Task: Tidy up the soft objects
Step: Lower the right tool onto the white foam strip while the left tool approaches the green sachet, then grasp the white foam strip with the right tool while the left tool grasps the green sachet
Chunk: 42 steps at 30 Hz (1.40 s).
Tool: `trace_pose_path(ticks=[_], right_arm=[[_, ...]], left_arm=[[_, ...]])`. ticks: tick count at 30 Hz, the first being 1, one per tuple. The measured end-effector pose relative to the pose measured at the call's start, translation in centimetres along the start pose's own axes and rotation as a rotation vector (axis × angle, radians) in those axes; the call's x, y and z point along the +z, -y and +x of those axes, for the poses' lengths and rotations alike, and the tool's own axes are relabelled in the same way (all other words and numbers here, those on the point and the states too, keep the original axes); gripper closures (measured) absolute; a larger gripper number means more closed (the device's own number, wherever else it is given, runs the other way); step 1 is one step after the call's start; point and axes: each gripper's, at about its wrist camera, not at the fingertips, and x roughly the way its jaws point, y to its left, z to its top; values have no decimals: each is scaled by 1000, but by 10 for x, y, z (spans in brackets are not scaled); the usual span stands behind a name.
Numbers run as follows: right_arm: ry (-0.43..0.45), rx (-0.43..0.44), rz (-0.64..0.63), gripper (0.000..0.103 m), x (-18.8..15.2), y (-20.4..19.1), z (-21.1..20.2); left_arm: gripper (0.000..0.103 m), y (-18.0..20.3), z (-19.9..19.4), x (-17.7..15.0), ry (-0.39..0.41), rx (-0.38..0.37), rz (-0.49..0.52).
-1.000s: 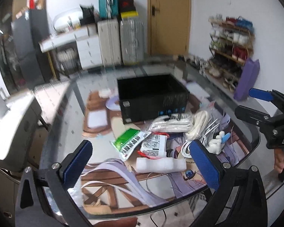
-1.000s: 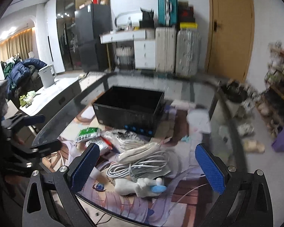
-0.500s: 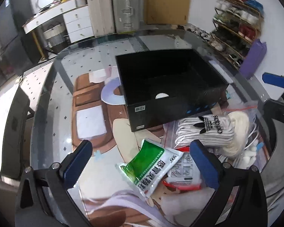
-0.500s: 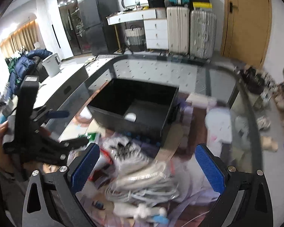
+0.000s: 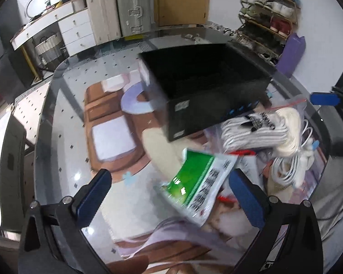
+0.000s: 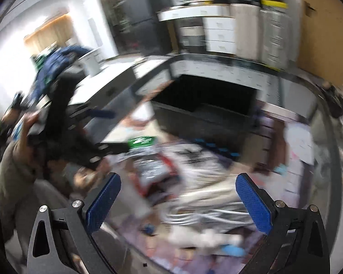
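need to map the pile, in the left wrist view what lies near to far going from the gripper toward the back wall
green and white packet → black box → far rim of the glass table → silver suitcase

We see a heavily blurred view along our right gripper [image 6: 178, 196], its two blue-padded fingers [image 6: 103, 202] spread wide with nothing between them. Below lies a cluttered glass table [image 6: 295, 84]. A black open box [image 6: 208, 111] sits at the middle. In front of it lies a green packet [image 6: 142, 142], a white bundle with black print [image 6: 194, 159] and pale cords [image 6: 208, 207]. At the left, our other gripper [image 6: 96, 132] is held in a hand [image 6: 22, 137].
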Motion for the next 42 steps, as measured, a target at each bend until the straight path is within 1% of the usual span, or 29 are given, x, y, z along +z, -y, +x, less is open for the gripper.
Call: trace_pose_path(ticks=[2, 4, 5, 6, 8, 10, 11, 13, 14, 15, 17, 18, 19, 22, 24, 27, 30, 32, 33, 34, 35, 37, 38, 39, 40, 42], right_arm=[[-25, 19, -60, 1, 0, -19, 10], [-51, 28, -111, 4, -3, -34, 20], [-71, 33, -135, 10, -4, -39, 27], [-100, 34, -161, 18, -5, -45, 36], [-140, 38, -188, 28, -8, -50, 50], [-196, 34, -209, 28, -11, -55, 69], [-214, 36, -211, 31, -12, -56, 76], [-240, 53, -207, 38, -13, -58, 85], [-268, 60, -203, 50, -13, -59, 93], [-288, 61, -203, 65, -14, -60, 98], [-314, 74, -195, 72, -14, -60, 103], [-318, 94, -185, 77, -14, -58, 103], [-322, 118, -171, 79, -12, -56, 103], [-316, 126, -142, 79, -10, -51, 104], [-307, 142, -117, 79, -9, -47, 96], [-305, 165, -85, 79, -8, -39, 91], [-313, 179, -69, 79, -14, -32, 87], [-319, 185, -61, 79, -16, -30, 88], [-321, 197, -51, 79, -16, -28, 88], [-322, 204, -45, 79, -16, -27, 90], [-320, 209, -39, 79, -15, -25, 90], [-314, 209, -40, 79, -16, -25, 88], [-311, 210, -40, 79, -15, -25, 88], [-310, 210, -42, 79, -15, -25, 88], [-308, 210, -46, 79, -15, -25, 88], [-306, 207, -52, 79, -15, -24, 85]], left_arm=[[0, -4, -3, -6, -6, 14, -7], [0, -4, -7, -12, -7, 49, 0], [0, -4, -9, -15, -5, 59, 3], [0, -4, -11, -18, -1, 66, 13], [0, -4, -12, -24, 6, 69, 30], [0, -8, -10, -26, -4, 67, 26], [0, -10, -8, -26, -12, 63, 25], [0, -11, -7, -26, -12, 63, 28], [0, -11, -7, -26, -7, 73, 30], [0, -11, -7, -26, 1, 81, 31], [0, -10, -6, -24, 12, 76, 29], [0, -10, -5, -22, 14, 65, 26], [0, -9, -4, -20, 14, 58, 23], [0, -5, -1, -15, 24, 32, 8], [0, 1, 2, -11, 32, 23, 20], [1, 11, 13, -6, 13, 24, 51], [1, 25, 21, -6, -8, 35, 115], [3, 27, 23, -4, -7, 26, 116], [6, 25, 24, -3, -10, 14, 97], [20, 23, 24, -1, -14, 7, 78], [30, 22, 26, 0, -25, 5, 63], [36, 20, 32, -1, -56, 10, 53], [47, 20, 35, -1, -69, 26, 53], [51, 19, 37, -3, -80, 48, 55], [51, 18, 38, -4, -87, 62, 62], [51, 17, 36, -5, -99, 64, 59]])
